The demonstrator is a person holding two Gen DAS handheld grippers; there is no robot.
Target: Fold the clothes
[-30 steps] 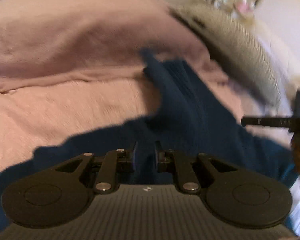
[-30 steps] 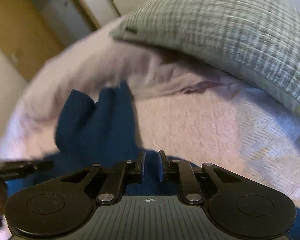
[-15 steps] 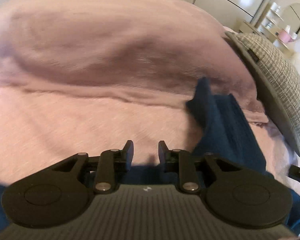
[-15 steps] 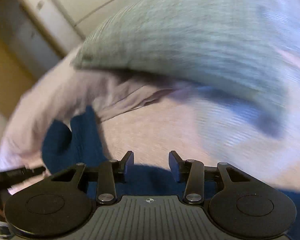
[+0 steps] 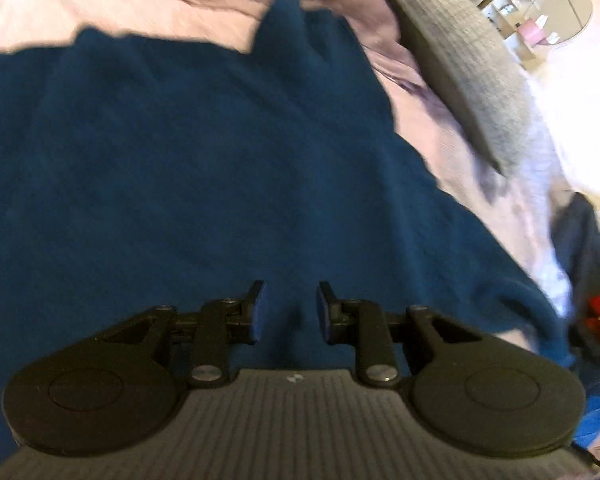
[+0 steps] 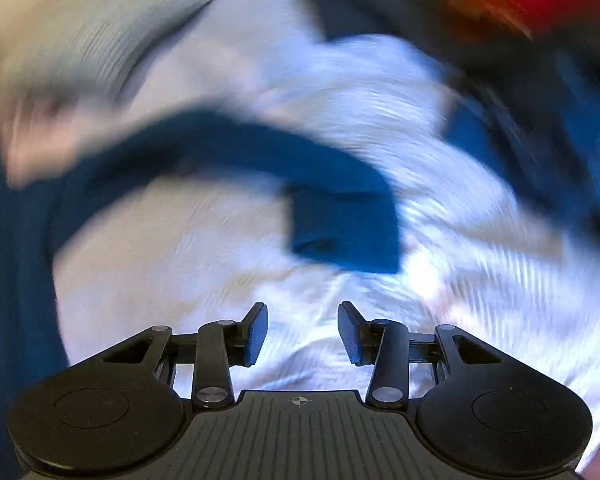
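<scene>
No legible writing; blue garment [image 5: 204,168] under parted left claw [image 5: 290,312].

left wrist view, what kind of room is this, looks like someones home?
Most likely a bedroom in a home. A dark blue garment lies spread on a bed with pink bedding, a grey woven pillow sits beside it, and a round mirror with small items stands in the far corner.

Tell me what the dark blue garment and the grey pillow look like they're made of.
Dark blue garment: soft, matte cloth, probably a knit or fleece; it drapes in loose folds with no shine. Blur hides the weave.
Grey pillow: coarse woven fabric, matte; a fine check-like grid shows on its cover.
</scene>
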